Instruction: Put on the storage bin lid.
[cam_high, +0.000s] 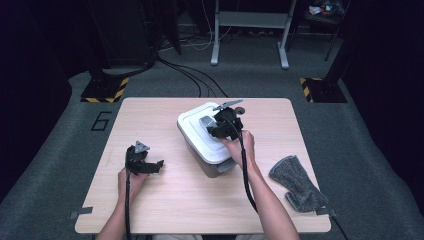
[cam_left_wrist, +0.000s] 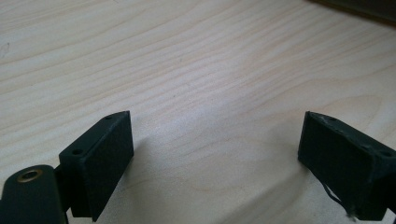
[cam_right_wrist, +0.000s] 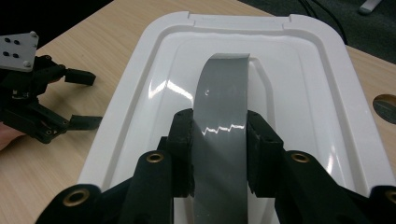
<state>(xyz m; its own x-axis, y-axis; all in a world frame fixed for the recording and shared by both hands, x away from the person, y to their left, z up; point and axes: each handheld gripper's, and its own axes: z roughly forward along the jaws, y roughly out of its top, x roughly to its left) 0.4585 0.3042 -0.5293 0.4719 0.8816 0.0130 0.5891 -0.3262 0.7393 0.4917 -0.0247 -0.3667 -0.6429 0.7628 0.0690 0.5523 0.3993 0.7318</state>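
A grey box with a white lid (cam_high: 202, 131) stands in the middle of the wooden table (cam_high: 165, 200). The lid (cam_right_wrist: 299, 70) carries a grey arched handle (cam_right_wrist: 223, 88). My right gripper (cam_right_wrist: 219, 140) is shut on that handle, one pad pressing each side of it. In the high view the right gripper (cam_high: 220, 126) sits on top of the lid. My left gripper (cam_high: 152, 166) rests low over the table to the left of the box, jaws open with only bare wood between them. The left gripper (cam_left_wrist: 215, 154) holds nothing. It also lies beside the lid as the left gripper (cam_right_wrist: 70, 100).
A grey oven mitt (cam_high: 298, 181) lies at the table's right front. A round hole (cam_right_wrist: 385, 105) in the tabletop lies behind the box. Cables and stand bases sit on the floor beyond the far edge.
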